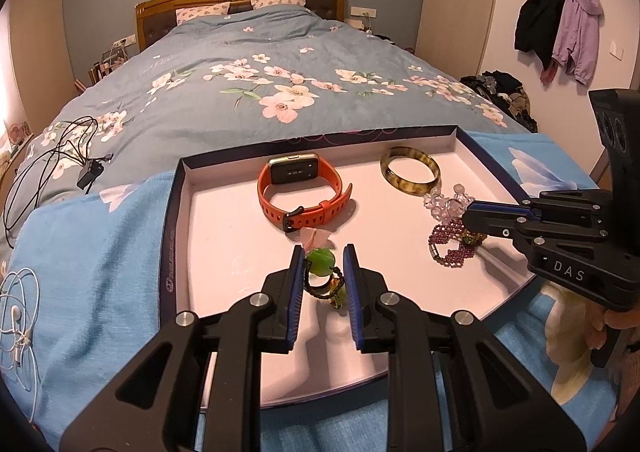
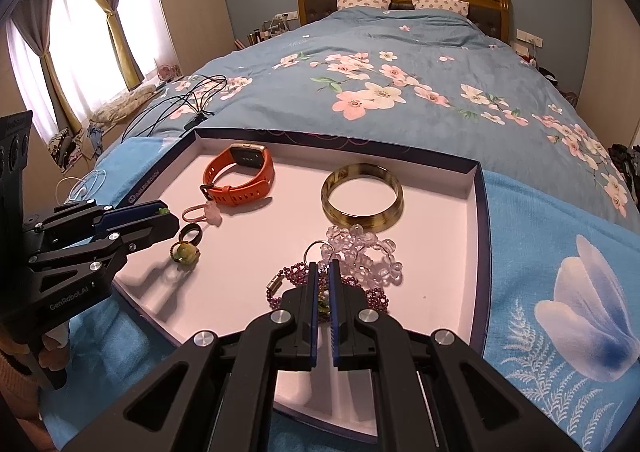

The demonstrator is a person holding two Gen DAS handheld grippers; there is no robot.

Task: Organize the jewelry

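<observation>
Two handheld grippers at work over shallow cardboard box lid [image 1: 182,187] with white interior and dark blue rim, resting on light blue floral towel [image 1: 92,252] on bed. Left gripper [image 1: 323,266]: jaws apart by a moderate gap, straddling glossy green glass bead charm [image 1: 320,267] on dark cord; left pad touching or just beside the bead, grip not confirmed. Ribbed blue pads, matte black frame. Small pale pink flower-shaped charm [image 1: 316,238] just ahead of the fingertips. Right gripper [image 2: 324,272]: jaws nearly together, narrow slit only, a small multicoloured item pinched between the pads, identity unclear. Silver wire ring [image 2: 314,250] just at the tips. Beneath and around: purple beaded woven bracelet [image 2: 280,290] with metal barrel clasp, and cluster of clear faceted crystal beads [image 2: 366,254], touching each other. Further back in lid: orange silicone-strap smartwatch [image 2: 240,179], buckled into a loop, gold-toned case; beside it, well apart, mottled olive-brown polished bangle [image 2: 362,197], smooth, round, lying flat. Black ring with greenish-yellow stone [image 2: 187,248] near left gripper in right wrist view.
</observation>
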